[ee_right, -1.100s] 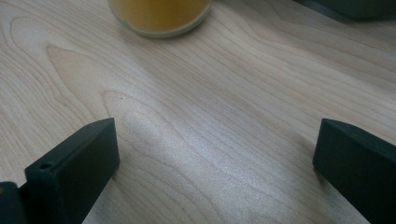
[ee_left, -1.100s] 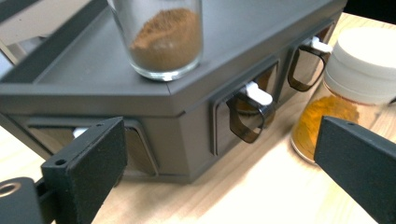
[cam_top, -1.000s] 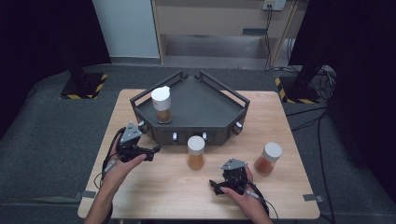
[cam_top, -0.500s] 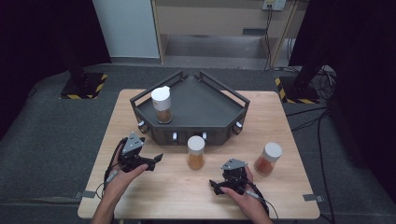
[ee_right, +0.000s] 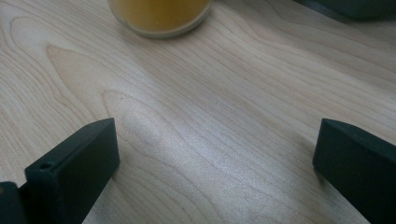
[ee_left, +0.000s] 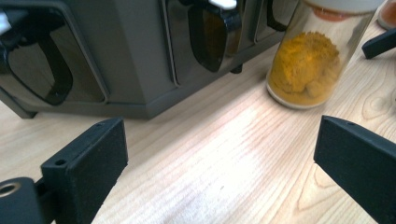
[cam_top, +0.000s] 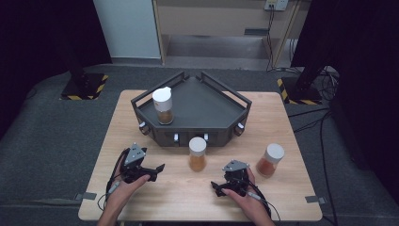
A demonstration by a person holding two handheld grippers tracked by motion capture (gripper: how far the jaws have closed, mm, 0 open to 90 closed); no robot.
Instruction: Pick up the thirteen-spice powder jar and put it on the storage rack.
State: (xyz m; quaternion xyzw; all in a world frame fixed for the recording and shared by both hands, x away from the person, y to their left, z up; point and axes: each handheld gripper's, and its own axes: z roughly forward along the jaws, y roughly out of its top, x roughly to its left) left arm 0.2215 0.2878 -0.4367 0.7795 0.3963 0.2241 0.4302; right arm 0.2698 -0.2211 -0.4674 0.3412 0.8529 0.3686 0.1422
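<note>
While both hands rest low on the near half of the wooden table (cam_top: pixel 282 117), the left gripper (cam_top: pixel 157 168) lies at the person's left with its two black jaws spread wide, nothing between them but bare wood, as the left gripper view confirms. The right gripper (cam_top: pixel 215 187) sits at the person's right, near the front edge, and its jaws too stand far apart over empty tabletop, holding nothing. Between the two grippers and a little farther from the person stands the middle jar (cam_top: pixel 197 154), upright, white-capped, partly filled with yellow-orange powder; it is just in front of the dark rack (cam_top: pixel 221 101) and apart from both grippers. In the left gripper view this jar (ee_left: pixel 306 65) appears ahead and toward the right jaw, close beside the rack's front wall (ee_left: pixel 126 51), whose glossy panels carry dark handles. In the right gripper view the base of the same jar (ee_right: pixel 159 16) shows at the top edge, well ahead of the open jaws. A second jar (cam_top: pixel 163 105) with a white cap and brownish contents stands upright inside the rack, at its left corner. A third jar (cam_top: pixel 269 160), holding reddish-orange powder, leans slightly on the table to the right of the right gripper, clear of it.
</note>
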